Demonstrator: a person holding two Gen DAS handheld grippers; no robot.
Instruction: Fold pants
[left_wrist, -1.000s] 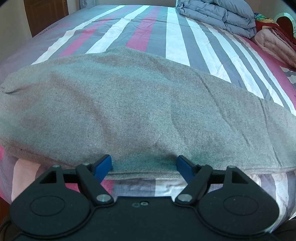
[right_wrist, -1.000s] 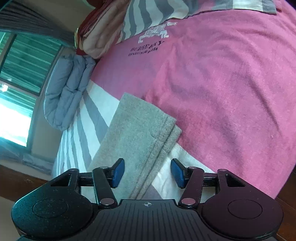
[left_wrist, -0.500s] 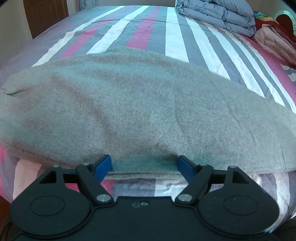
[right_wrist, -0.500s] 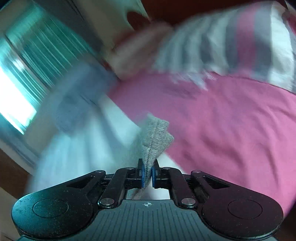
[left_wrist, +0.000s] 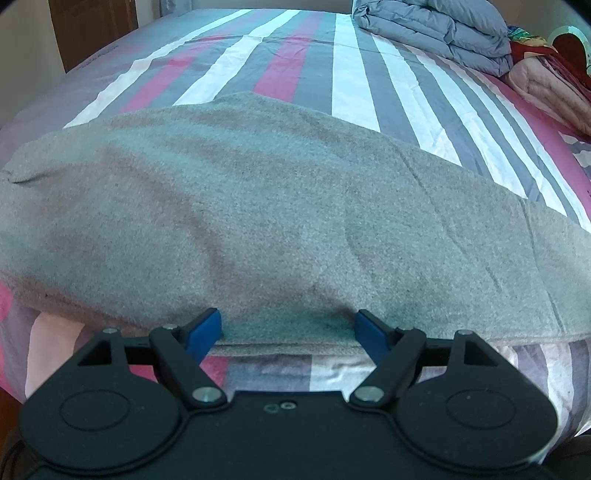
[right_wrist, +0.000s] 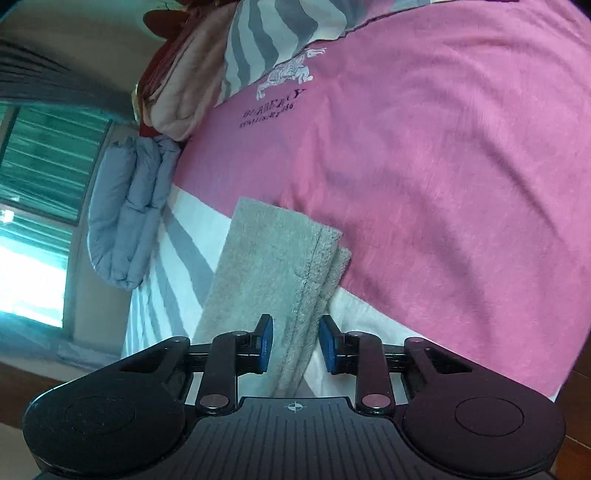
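The grey pants (left_wrist: 280, 221) lie flat across the striped bed, filling the middle of the left wrist view. My left gripper (left_wrist: 290, 332) is open, its blue fingertips on either side of the pants' near edge. In the right wrist view the narrow end of the pants (right_wrist: 277, 273), with a stitched hem, runs up between the fingers. My right gripper (right_wrist: 293, 343) is open around that hem, with a gap on each side of the cloth.
The bed sheet (left_wrist: 354, 92) has grey, white and pink stripes. A folded grey duvet (left_wrist: 436, 29) and pink and red bedding (left_wrist: 543, 81) sit at the far right. A pink blanket (right_wrist: 424, 166) lies beside the hem. A window (right_wrist: 33, 206) is at left.
My right gripper was shut on the hem half a second ago and has now opened; the hem lies on the bed again. My left gripper has stayed open at the pants' edge.
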